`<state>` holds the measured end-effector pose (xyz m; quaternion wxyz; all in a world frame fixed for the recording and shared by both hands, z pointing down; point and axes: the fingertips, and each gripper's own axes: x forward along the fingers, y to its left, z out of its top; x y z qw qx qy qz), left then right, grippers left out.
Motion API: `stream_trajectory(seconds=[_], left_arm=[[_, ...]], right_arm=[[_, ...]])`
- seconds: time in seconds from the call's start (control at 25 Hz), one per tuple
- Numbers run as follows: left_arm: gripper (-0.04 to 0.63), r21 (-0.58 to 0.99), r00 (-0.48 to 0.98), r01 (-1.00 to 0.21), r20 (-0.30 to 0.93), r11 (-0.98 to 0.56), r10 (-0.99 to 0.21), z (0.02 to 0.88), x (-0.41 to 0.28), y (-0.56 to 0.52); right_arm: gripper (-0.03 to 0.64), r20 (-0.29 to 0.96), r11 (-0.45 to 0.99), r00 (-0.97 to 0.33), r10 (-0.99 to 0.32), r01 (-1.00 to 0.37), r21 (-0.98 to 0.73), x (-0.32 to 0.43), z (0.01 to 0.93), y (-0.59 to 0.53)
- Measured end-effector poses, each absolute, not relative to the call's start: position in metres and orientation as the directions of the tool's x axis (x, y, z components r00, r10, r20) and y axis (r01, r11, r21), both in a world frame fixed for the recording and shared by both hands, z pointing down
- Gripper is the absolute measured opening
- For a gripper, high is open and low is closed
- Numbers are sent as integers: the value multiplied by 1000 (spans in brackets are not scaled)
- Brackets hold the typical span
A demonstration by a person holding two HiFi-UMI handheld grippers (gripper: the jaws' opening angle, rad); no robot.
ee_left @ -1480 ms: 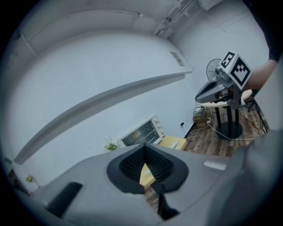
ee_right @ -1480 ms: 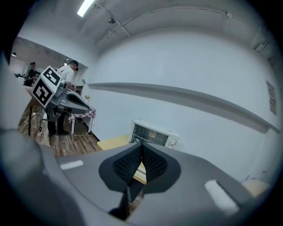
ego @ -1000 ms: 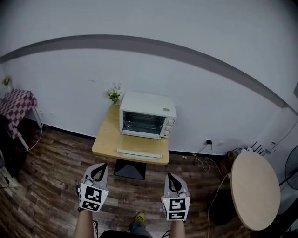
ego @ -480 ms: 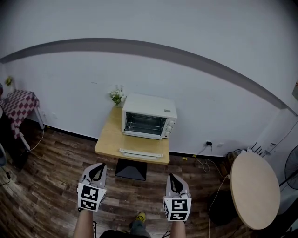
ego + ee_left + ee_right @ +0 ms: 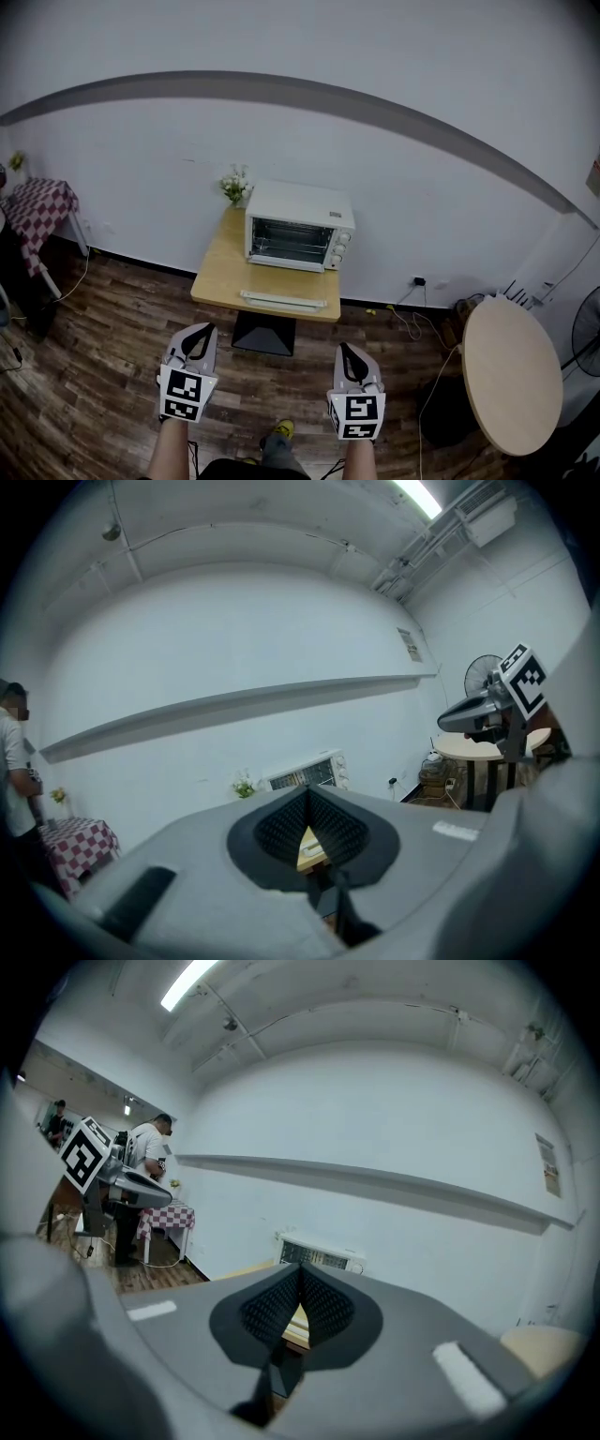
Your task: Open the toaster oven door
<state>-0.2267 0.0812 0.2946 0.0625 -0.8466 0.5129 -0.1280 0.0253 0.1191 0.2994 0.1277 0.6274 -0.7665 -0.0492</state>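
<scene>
The toaster oven (image 5: pixel 298 225) stands at the back of a small wooden counter (image 5: pixel 221 274) against the white wall, well ahead of both claws. A wire rack shows inside it through the front, and its knobs run down the right side. At its left rear corner, a small vase of flowers (image 5: pixel 232 186) sits on the counter. A long white strip (image 5: pixel 283 300) lies along the counter's front edge; whether it belongs to the oven door I cannot tell.

The left claw (image 5: pixel 208 330) and the right claw (image 5: pixel 344 349) hang low over the wooden floor (image 5: pixel 103 375), side by side and apart, both pointing toward the counter. Each has its ribbed pads pressed together with nothing between them.

A round table (image 5: pixel 511 375) stands to the right, with a fan (image 5: pixel 588 335) beyond it. A table with a checked cloth (image 5: pixel 34 204) stands at the far left, and the right gripper view shows a person (image 5: pixel 150 1152) beside it.
</scene>
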Motion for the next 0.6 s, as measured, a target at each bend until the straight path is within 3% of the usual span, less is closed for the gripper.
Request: stream_trajectory(seconds=[0.6], left_arm=[[-3, -224, 429, -865, 135, -449, -893, 291, -228, 90]], right_arm=[[-5, 135, 200, -176, -975, -961, 192, 38, 301, 129]])
